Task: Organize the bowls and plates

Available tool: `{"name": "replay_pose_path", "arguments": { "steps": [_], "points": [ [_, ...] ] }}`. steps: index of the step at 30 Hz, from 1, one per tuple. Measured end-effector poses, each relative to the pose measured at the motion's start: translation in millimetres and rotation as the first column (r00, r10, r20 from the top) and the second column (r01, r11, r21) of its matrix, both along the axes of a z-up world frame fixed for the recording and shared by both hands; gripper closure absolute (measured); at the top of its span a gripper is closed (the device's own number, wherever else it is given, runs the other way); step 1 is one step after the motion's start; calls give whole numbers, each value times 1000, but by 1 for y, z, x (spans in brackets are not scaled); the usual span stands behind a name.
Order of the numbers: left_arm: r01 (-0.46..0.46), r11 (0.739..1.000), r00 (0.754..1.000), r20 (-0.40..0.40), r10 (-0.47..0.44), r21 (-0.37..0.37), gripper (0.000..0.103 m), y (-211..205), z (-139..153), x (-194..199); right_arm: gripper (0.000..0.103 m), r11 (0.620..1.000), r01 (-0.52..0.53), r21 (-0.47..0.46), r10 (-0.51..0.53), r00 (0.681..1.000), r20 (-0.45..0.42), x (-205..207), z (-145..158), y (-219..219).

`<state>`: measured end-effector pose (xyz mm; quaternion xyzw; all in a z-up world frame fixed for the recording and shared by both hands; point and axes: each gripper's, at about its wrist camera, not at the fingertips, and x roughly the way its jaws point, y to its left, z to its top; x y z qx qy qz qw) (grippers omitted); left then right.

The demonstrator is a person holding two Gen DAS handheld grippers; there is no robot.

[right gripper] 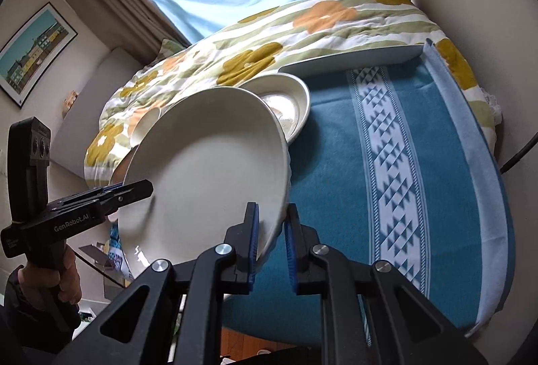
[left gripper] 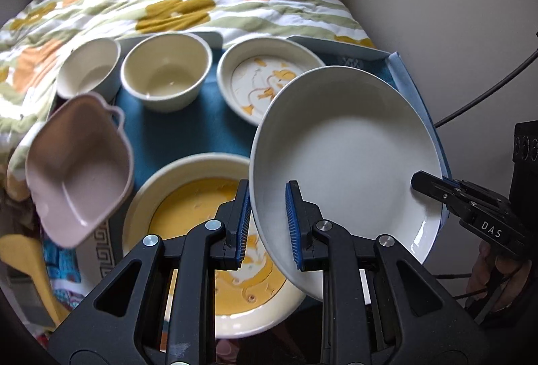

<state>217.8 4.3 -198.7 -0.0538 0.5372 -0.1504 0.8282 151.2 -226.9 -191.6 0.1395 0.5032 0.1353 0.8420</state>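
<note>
Blue ribbed pads of the left gripper (left gripper: 268, 225) pinch the near rim of a plain white round ceramic plate (left gripper: 346, 156), one pad on its underside, one on its upper face. The right gripper (right gripper: 271, 242) clamps the same plate (right gripper: 208, 170) the same way at a second rim point. Seen from the left wrist, the plate spreads from the jaws toward one o'clock, tilted and lifted clear of the cloth, with the right gripper (left gripper: 437, 188) biting its rim at four o'clock. Seen from the right wrist, the plate runs toward eleven o'clock, and the left gripper (right gripper: 132, 190) grips at nine o'clock.

Both hands share the load, so I judge neither is nearer; any set-down needs them moving together.

Only the left wrist view shows what lies beneath and beyond: a cream round plate with a yellow centre (left gripper: 201, 237) directly under the jaws, a smaller cream dish with orange figures (left gripper: 265, 82) at twelve o'clock, two cream round bowls (left gripper: 166, 71) at eleven, and a mauve squarish handled bowl (left gripper: 79, 170) at nine. Only the right wrist view shows the open stretch of blue patterned blanket (right gripper: 386, 163) at two o'clock.
</note>
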Motion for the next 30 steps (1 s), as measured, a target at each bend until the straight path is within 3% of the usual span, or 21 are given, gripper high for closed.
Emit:
{"name": "replay_pose_path", "arguments": {
  "steps": [6,12,20,30],
  "points": [
    [-94,996,994,-60,94,7,85,46,-30,-38,89,994,-105,-26,104,994,-37,-10,-27,43],
    [-162,987,982,-98,163,13,85,67,-60,-48,89,983,-173,-62,170,985,-42,3,-39,71],
    [-209,978,970,-124,209,18,85,77,-86,-40,89,971,-220,-88,215,974,-65,15,-54,88],
    [-205,976,972,-105,211,71,85,66,-93,-37,89,958,-258,-126,250,965,-76,20,-59,93]
  ]
}}
